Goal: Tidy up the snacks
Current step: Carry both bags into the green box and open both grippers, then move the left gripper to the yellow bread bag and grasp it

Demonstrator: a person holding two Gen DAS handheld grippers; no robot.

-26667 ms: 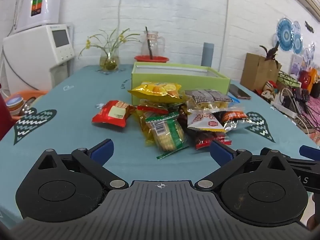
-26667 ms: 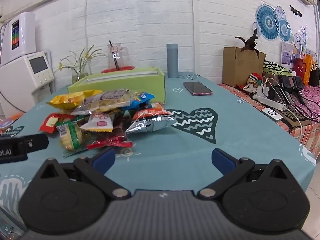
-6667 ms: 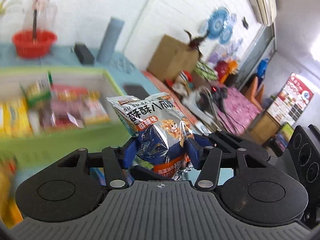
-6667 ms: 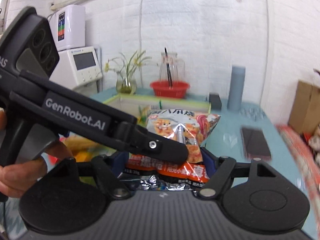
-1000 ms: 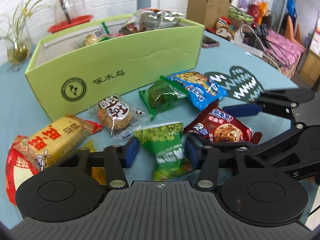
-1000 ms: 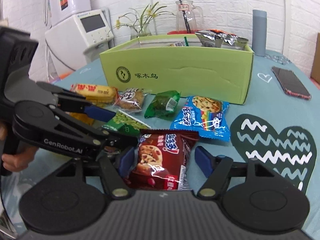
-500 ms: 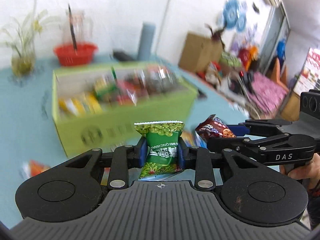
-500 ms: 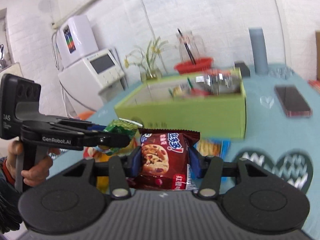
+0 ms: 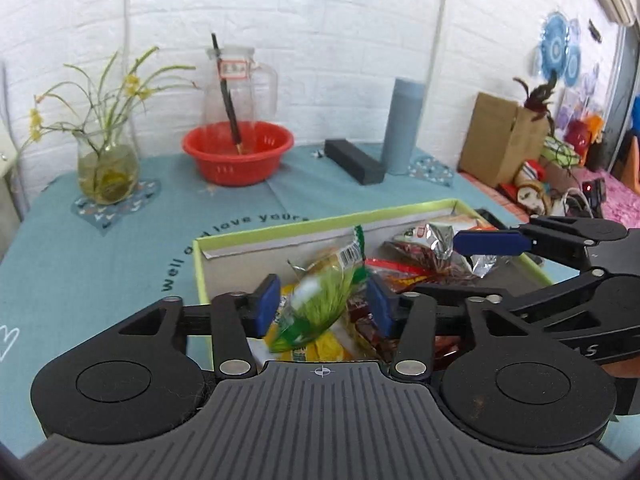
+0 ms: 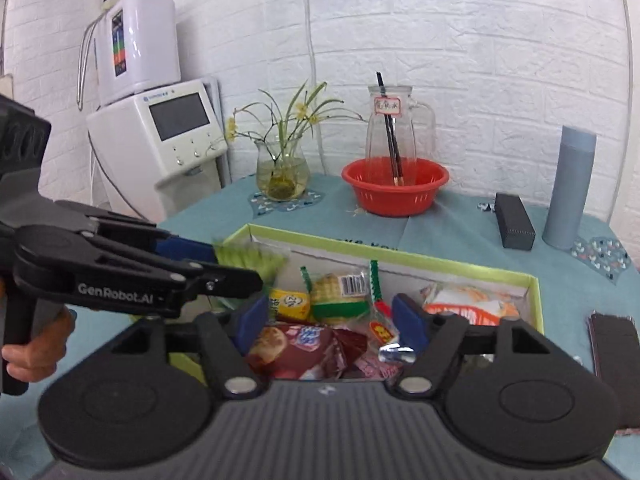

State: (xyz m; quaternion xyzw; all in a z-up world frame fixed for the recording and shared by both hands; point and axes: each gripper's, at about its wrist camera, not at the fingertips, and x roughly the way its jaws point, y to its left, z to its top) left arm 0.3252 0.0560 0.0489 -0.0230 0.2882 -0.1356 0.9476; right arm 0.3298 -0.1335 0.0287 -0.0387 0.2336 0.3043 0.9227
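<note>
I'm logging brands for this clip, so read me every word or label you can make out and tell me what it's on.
"GenRobot.AI": side of the left gripper.
"well a... love your...": printed on the tablecloth, partly hidden by the green box.
"AS": right gripper body, cut off.
Red-edged label on the glass pitcher, snack wrappers and barcode: too blurred to read.

Snacks [image 10: 340,300] in box [image 10: 400,258] — basin [image 10: 394,192] seemingly behind

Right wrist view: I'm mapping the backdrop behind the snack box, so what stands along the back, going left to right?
White water dispenser → flower vase → red basket with glass pitcher → black box → grey bottle.
</note>
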